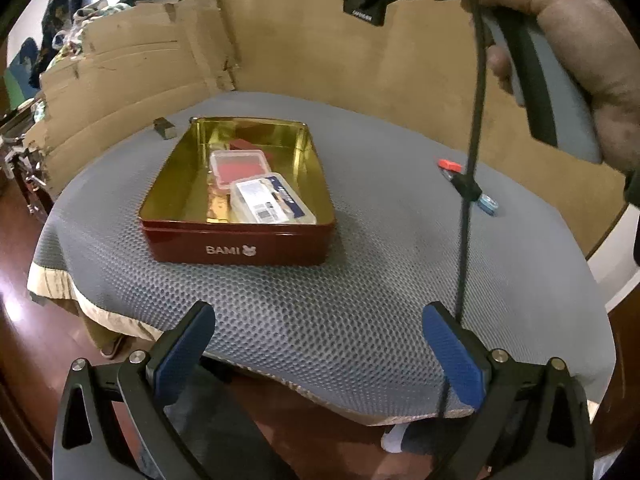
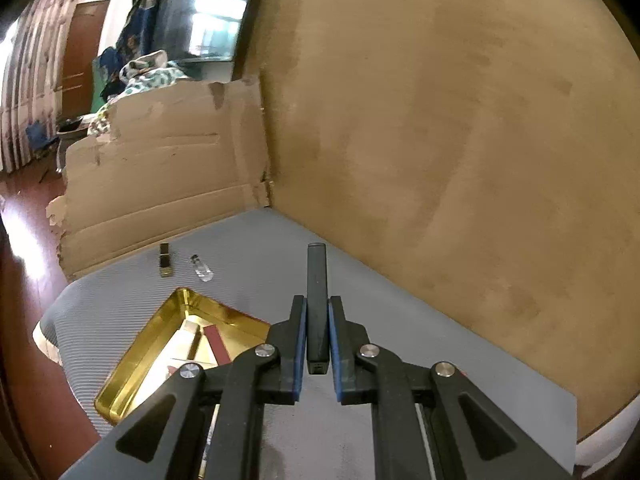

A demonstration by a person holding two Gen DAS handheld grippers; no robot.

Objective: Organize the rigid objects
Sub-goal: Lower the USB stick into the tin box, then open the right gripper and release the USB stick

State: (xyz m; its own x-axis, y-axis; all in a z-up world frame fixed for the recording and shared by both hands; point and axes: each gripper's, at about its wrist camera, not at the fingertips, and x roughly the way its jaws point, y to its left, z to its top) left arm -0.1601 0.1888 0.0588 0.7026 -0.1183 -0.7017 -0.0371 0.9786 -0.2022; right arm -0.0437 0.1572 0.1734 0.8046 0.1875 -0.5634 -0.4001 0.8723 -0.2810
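While the slim black plastic stick (image 2: 317, 300) is clamped in the right tongs (image 2: 317, 330), its long axis runs straight forward along the fingers, above the grey mat on the worktop (image 2: 420, 344). The red tin box with gold inside (image 2: 132, 384) lies lower left of these tongs. The left tongs (image 1: 320, 354) stand open, empty, facing the tin.

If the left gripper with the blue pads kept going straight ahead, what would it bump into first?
Probably the grey honeycomb mat, then the red BAMI tin. The open left gripper points downward at them; depth is uncertain.
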